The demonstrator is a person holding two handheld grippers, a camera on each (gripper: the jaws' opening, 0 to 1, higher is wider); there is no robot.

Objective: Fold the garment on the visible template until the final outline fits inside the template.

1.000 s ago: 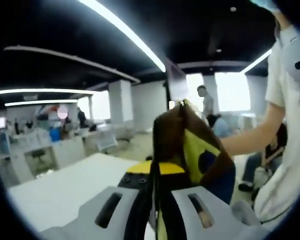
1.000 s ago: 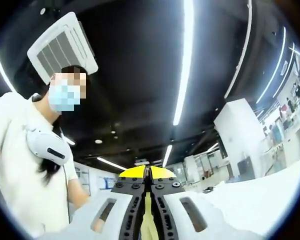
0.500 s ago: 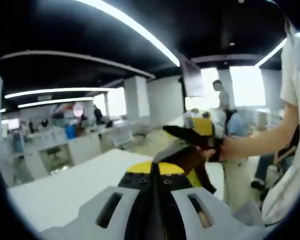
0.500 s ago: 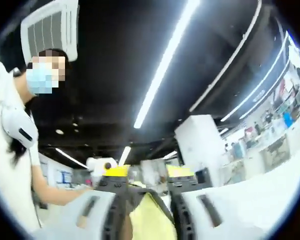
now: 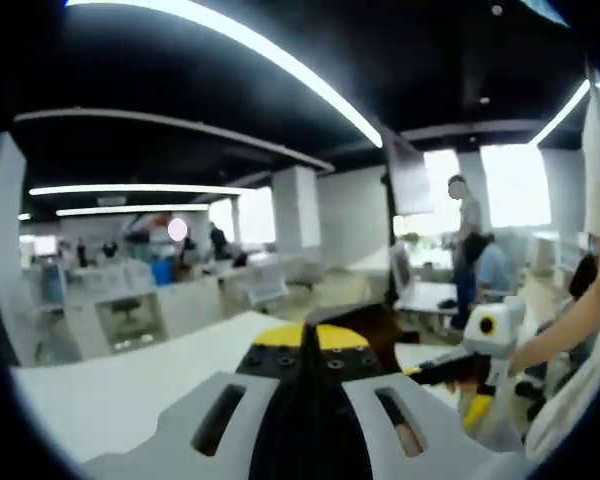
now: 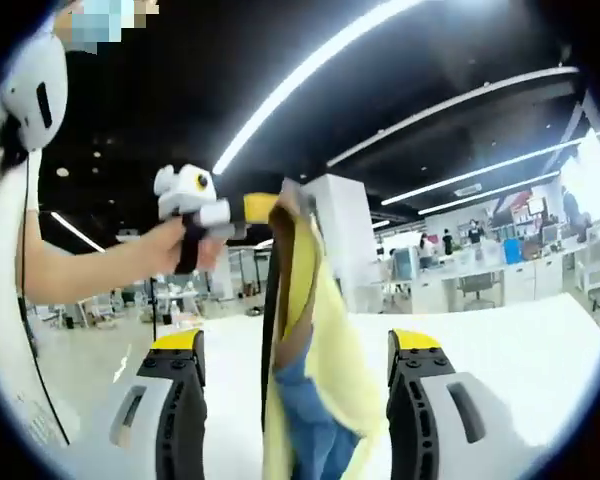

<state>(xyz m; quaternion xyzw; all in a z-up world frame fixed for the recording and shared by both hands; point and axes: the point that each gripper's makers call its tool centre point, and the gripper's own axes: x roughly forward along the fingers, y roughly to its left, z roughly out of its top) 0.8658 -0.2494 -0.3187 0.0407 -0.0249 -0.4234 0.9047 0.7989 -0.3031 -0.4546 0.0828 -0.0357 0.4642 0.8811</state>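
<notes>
The garment, yellow with brown and blue parts, hangs in a bunched column over the white table. My left gripper, held in a person's hand, is shut on the garment's top edge. In the left gripper view its jaws are pressed together on dark brown cloth that trails to the right. My right gripper stands wide open, the hanging cloth between its jaws with a gap on each side. In the left gripper view it shows as a white device in a hand.
The white table stretches left and forward. Behind it is an open office with desks and chairs, a white pillar and several people standing far off. The person's arm reaches in from the left.
My right gripper has opened and let go of the garment, which now hangs from the left gripper alone. Both views have swung as the hands moved apart.
</notes>
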